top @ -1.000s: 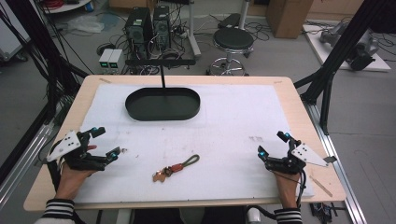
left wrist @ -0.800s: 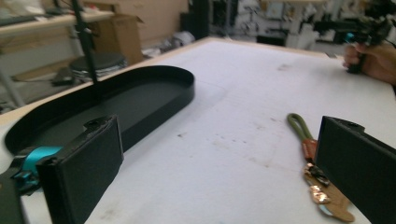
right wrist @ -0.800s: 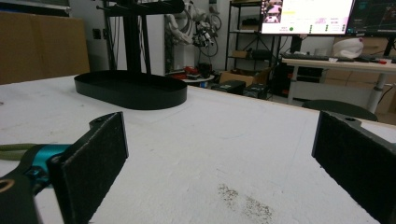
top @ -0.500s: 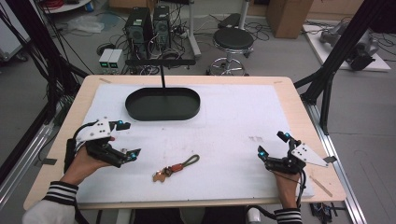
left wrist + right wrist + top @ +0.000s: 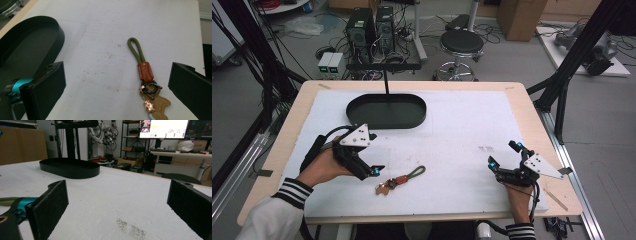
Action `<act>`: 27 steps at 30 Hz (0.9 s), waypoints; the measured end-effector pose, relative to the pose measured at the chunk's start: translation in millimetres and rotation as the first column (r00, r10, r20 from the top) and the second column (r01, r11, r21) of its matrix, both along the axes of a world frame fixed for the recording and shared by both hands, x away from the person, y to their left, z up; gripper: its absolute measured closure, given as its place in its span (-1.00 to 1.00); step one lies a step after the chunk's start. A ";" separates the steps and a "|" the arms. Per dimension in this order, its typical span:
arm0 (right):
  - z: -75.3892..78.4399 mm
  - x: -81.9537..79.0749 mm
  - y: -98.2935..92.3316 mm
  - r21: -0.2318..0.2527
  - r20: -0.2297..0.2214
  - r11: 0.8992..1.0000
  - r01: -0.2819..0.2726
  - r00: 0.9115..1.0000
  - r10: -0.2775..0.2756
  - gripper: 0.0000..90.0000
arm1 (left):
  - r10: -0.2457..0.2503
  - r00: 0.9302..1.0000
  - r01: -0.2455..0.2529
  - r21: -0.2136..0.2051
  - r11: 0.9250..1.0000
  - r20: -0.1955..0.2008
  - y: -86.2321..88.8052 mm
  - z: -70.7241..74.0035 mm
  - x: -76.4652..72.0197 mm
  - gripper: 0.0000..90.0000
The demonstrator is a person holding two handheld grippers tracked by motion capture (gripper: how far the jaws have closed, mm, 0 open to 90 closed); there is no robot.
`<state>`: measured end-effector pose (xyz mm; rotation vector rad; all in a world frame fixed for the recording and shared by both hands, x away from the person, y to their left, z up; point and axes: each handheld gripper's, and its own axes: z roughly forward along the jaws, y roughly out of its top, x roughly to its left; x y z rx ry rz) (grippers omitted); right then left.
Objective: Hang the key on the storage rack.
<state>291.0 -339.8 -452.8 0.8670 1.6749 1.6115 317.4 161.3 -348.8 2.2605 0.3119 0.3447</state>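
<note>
A keychain [image 5: 399,179] lies on the white mat near the front edge: an olive cord loop [image 5: 136,48], a brown leather tab [image 5: 145,71], metal rings and a tan charm [image 5: 156,103]. My left gripper [image 5: 376,171] hovers just left of it, open. In the left gripper view the keychain sits between the jaws of the left gripper [image 5: 117,72], closer to the right jaw, untouched. My right gripper [image 5: 503,155] rests at the front right of the mat, open and holding nothing, as the right gripper view also shows for the right gripper [image 5: 117,192].
A black oval tray [image 5: 362,117] with an upright T-shaped stand [image 5: 385,75] sits at the back left of the mat [image 5: 462,125]; the tray [image 5: 32,32] is close to the left jaw. Beyond the table stand a stool, computer towers and cables.
My left gripper has moved right and inward from the mat's left edge, up to the keychain. The right gripper and the keychain have stayed still.
</note>
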 end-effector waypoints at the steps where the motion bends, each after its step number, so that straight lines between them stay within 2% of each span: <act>1: 0.0 0.0 0.0 0.000 0.000 1.000 0.000 1.000 0.000 -0.94 | -0.003 1.000 0.003 0.012 1.000 -0.004 -4.1 0.6 0.3 -0.96; 4: 0.0 0.1 0.0 -0.001 0.002 1.000 0.000 1.000 0.000 -0.94 | -0.018 1.000 0.019 0.045 0.999 -0.014 -15.5 1.2 1.0 -0.96; 8: 0.0 0.0 0.0 0.000 -0.001 1.000 0.000 1.000 0.000 -0.94 | -0.037 0.999 0.041 0.106 0.994 -0.038 -31.2 -2.1 4.5 -0.96; 9: 0.0 0.0 0.0 0.000 -0.001 1.000 0.000 1.000 0.000 -0.94 | -0.037 0.999 0.041 0.106 0.994 -0.038 -31.2 -2.1 4.5 -0.96; 15: 0.0 -0.2 -0.1 0.000 -0.002 1.000 0.001 1.000 -0.001 -0.94 | -0.061 0.995 0.074 0.176 0.982 -0.077 -49.1 -10.8 3.6 -0.95; 18: 0.0 -0.1 -0.1 -0.003 -0.001 1.000 0.001 1.000 -0.001 -0.94 | -0.080 0.992 0.097 0.186 0.978 -0.098 -55.0 -14.5 2.9 -0.80; 22: 0.0 -0.1 -0.1 -0.003 -0.001 1.000 0.001 1.000 -0.001 -0.94 | -0.075 0.990 0.097 0.190 0.977 -0.119 -61.0 -20.1 3.5 -0.80; 23: 0.0 -0.1 -0.1 -0.003 -0.001 1.000 0.001 1.000 -0.001 -0.94 | -0.077 0.989 0.102 0.209 0.973 -0.123 -62.8 -21.7 4.2 -0.80; 27: 0.0 -0.2 -0.1 -0.001 -0.001 1.000 0.002 1.000 -0.002 -0.94 | -0.075 0.987 0.108 0.246 0.963 -0.141 -68.7 -27.1 4.4 -0.80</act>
